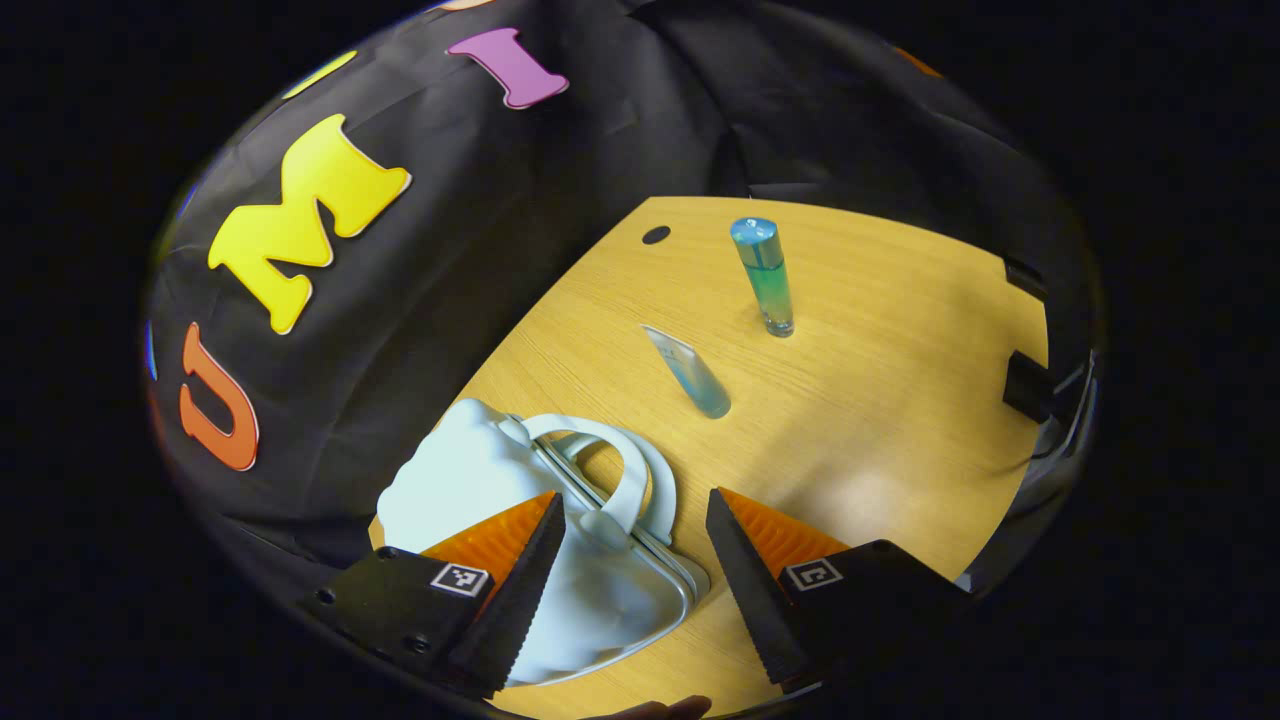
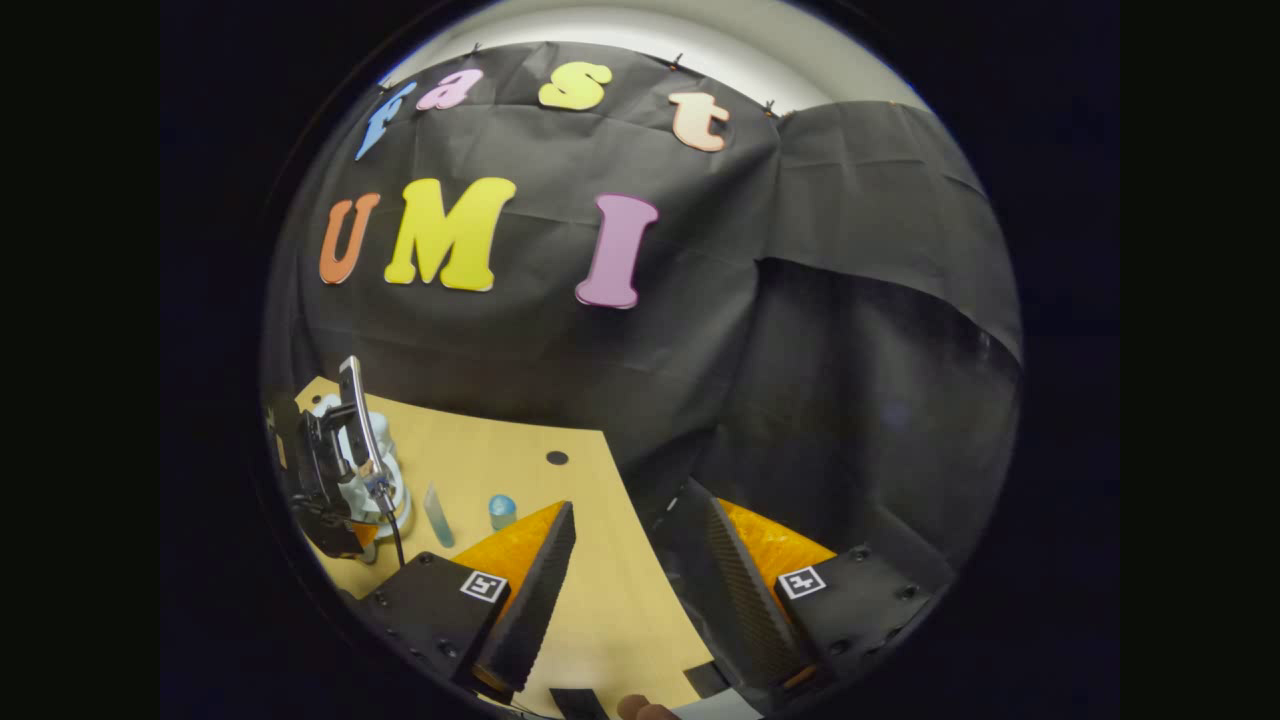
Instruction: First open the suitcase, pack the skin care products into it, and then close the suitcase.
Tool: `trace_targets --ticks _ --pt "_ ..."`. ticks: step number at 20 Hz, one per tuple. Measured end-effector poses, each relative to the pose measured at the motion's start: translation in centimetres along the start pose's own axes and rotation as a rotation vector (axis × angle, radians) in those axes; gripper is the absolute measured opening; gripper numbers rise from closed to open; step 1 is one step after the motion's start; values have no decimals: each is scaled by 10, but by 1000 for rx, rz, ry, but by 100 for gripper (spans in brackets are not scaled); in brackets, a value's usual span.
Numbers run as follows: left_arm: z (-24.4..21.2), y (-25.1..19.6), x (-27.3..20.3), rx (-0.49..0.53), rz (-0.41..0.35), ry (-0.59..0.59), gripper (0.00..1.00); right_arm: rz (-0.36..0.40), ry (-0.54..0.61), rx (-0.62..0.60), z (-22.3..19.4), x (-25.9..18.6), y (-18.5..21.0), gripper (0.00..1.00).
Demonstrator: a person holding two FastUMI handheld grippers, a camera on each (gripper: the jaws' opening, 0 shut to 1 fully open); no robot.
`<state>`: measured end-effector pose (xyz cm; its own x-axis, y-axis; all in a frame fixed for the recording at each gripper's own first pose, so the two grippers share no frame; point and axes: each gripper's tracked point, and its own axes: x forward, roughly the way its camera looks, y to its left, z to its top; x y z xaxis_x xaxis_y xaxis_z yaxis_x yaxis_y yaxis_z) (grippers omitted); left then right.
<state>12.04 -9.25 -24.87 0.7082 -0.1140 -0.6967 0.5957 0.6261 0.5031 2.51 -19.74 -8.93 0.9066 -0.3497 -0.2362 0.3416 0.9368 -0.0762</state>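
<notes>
Over the pale-blue cloud-shaped plastic suitcase [image 1: 480, 500], still closed, your left gripper [image 1: 630, 560] hangs spread; opening comes first, so take its white handle [image 1: 625, 470] next.

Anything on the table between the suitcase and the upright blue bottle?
Yes. In the left gripper view, a small clear-blue tube lies on the wooden table between the white suitcase and the standing blue bottle. Otherwise that stretch is bare.

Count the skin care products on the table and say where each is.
2. A blue-green bottle stands upright mid-table; a clear tube stands tilted between it and the white suitcase. Others may be hidden.
</notes>
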Motion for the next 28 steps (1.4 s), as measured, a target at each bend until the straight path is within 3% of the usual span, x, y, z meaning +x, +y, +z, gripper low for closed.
trace_targets --ticks 4,8,13,18,19,22,26,28 --pt "-3 -1 21 79 -35 93 84 -16 28 13 -13 4 -7 80" --pt "-13 6 42 143 -57 174 83 -13 41 9 -20 5 -8 80" --pt "-15 14 51 173 -58 219 58 -28 62 27 -29 4 -15 78" --pt "-17 16 53 187 -66 243 57 -30 69 31 -30 2 -14 80" --pt "-16 15 52 191 -70 245 45 -27 66 24 -29 1 -12 80" --pt "-15 15 51 215 -78 249 40 -17 62 13 -31 -2 -10 80" --pt "-13 11 53 244 -94 230 23 -13 62 17 -35 -6 -11 80" --pt "-17 10 53 264 -128 245 20 -14 61 20 -37 -7 -14 80"
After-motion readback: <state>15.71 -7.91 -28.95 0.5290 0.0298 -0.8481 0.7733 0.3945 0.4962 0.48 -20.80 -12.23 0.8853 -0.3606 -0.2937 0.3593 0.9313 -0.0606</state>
